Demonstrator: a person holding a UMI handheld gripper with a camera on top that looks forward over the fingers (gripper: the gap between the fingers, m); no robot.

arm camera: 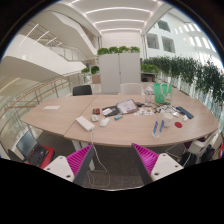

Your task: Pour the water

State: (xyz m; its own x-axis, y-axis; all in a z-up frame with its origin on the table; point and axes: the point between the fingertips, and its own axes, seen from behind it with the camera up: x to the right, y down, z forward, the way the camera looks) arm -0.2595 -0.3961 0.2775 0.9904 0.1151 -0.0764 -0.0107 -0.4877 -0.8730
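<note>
My gripper is held well back from a long oval wooden table, with its fingers spread wide and nothing between them. The magenta pads show at either side, with floor below the table's near edge between them. On the table's far right side stands a greenish see-through container. Nearer the front edge on the right lie small dark items, too small to identify. I cannot make out a water vessel or cup with certainty.
Papers and a laptop-like item lie mid-table, with a white object at the front left and a red item on the right. Behind are a black chair, a white cabinet and plants.
</note>
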